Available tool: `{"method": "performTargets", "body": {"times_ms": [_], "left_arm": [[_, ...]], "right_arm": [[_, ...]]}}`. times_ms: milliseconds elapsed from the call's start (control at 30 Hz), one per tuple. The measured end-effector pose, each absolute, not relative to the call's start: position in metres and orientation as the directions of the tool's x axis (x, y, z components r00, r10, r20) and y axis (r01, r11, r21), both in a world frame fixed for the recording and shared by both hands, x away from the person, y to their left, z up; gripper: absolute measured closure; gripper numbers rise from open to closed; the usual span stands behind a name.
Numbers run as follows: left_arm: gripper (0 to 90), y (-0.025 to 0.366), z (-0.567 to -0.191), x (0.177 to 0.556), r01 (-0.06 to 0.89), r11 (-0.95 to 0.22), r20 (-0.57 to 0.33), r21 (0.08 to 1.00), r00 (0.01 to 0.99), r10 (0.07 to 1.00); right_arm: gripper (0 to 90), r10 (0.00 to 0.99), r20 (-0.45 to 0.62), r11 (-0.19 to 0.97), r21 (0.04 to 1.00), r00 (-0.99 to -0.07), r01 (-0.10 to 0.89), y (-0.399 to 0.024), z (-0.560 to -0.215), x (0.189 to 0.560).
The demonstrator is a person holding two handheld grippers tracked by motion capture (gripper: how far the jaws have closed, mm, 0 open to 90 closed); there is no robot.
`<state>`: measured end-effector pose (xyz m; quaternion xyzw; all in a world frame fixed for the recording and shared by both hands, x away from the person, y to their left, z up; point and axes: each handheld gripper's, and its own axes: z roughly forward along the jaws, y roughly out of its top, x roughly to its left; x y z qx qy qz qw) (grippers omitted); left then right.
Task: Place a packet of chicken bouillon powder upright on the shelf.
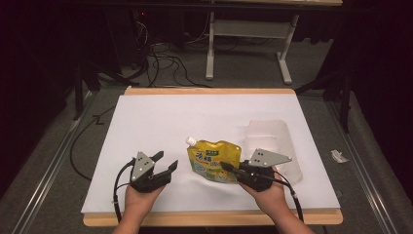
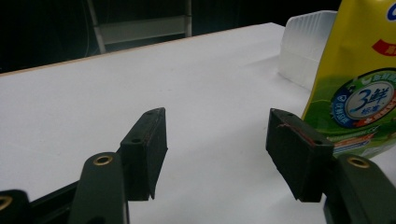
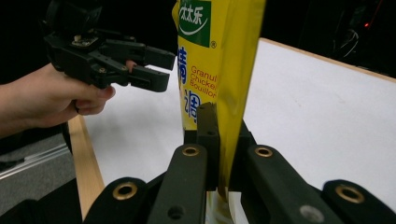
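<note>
The yellow pouch (image 1: 214, 160) stands near the front middle of the white table (image 1: 160, 117), its white spout (image 1: 191, 141) at upper left. The right tongs (image 1: 228, 167) are clamped on the pouch's right edge, with the right hand (image 1: 268, 195) entering from the bottom edge, wrist low. The left tongs (image 1: 165, 163) are spread wide with nothing between the jaws, just left of the pouch and apart from it, carried by the left hand (image 1: 139, 197).

The right gripper view shows the pouch (image 3: 217, 70) pinched edge-on between 2 pads and printed "Granul... Chicken Bouillon". The left gripper view shows the pouch's (image 2: 359, 88) green and blue label instead.

A clear plastic container (image 1: 272, 141) sits just behind and to the right of the pouch. The rear and left of the table are open. A wooden border (image 1: 209, 91) edges the table.
</note>
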<state>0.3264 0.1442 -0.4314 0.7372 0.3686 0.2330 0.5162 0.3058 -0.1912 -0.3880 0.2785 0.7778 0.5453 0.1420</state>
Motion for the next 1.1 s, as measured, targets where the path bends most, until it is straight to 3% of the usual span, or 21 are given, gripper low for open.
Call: {"method": "performTargets", "body": {"times_ms": [1100], "left_arm": [[29.8,0.138,-0.434,0.328,0.316,-0.225,-0.035,0.922,0.645,0.763]], "right_arm": [[90.0,0.555,0.062,0.203,0.957,-0.830,0.207,-0.219,-0.359,0.295]]}}
